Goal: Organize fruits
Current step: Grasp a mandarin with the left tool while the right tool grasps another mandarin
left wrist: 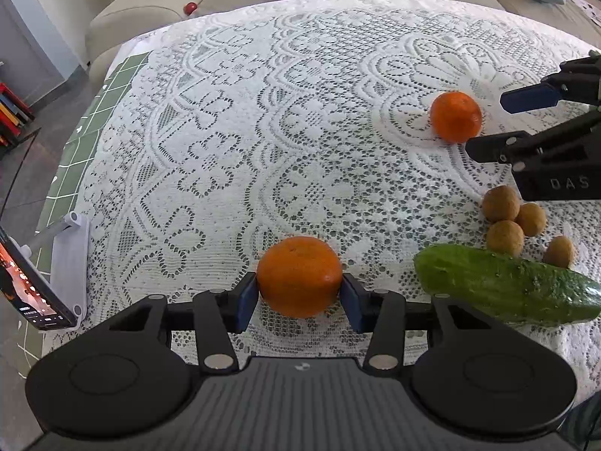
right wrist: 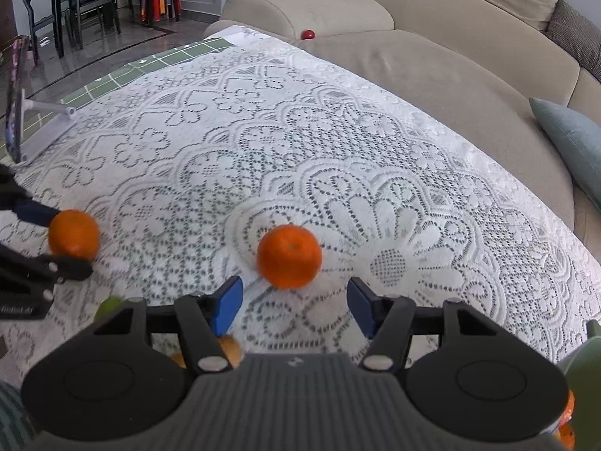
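My left gripper is shut on a near orange, its blue pads pressed on both sides; the same orange shows at the left of the right wrist view. A second orange lies further off on the lace cloth. My right gripper is open and empty, just short of this second orange. It shows in the left wrist view at the right edge, beside that orange.
A cucumber and several small brown fruits lie at the right. A phone on a white stand is at the table's left edge. A beige sofa with a small red ball runs behind the table.
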